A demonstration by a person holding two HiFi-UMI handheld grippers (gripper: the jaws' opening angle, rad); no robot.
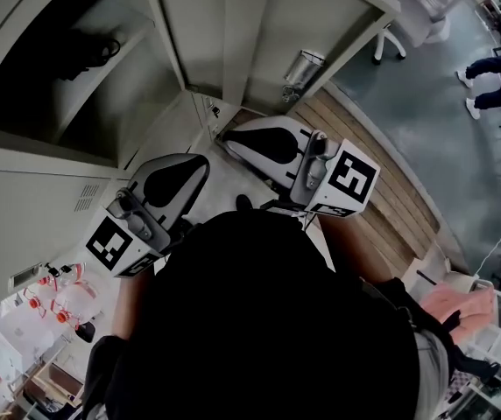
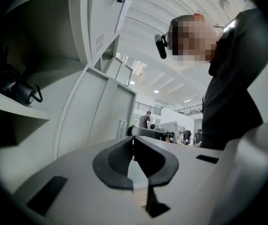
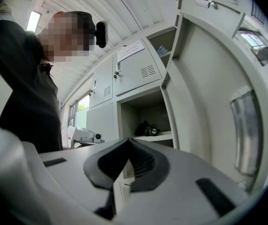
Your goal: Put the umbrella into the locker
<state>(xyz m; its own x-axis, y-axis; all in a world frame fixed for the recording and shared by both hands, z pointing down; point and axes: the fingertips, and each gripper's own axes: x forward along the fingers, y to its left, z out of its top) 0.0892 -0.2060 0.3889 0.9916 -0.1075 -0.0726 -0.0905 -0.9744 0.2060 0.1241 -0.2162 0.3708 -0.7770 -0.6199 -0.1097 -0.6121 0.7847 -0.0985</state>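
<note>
looks pretty much done imo: the folded black umbrella [image 2: 19, 90] sits on the shelf inside the open grey metal locker [image 1: 23, 147], left gripper [image 2: 134, 140] and right gripper [image 3: 130, 142] both clenched on nothing

Bright indoor light, fisheye warp, dark corners

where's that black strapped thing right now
The black strapped thing lies on the shelf inside the open locker, upper left in the head view.
</note>
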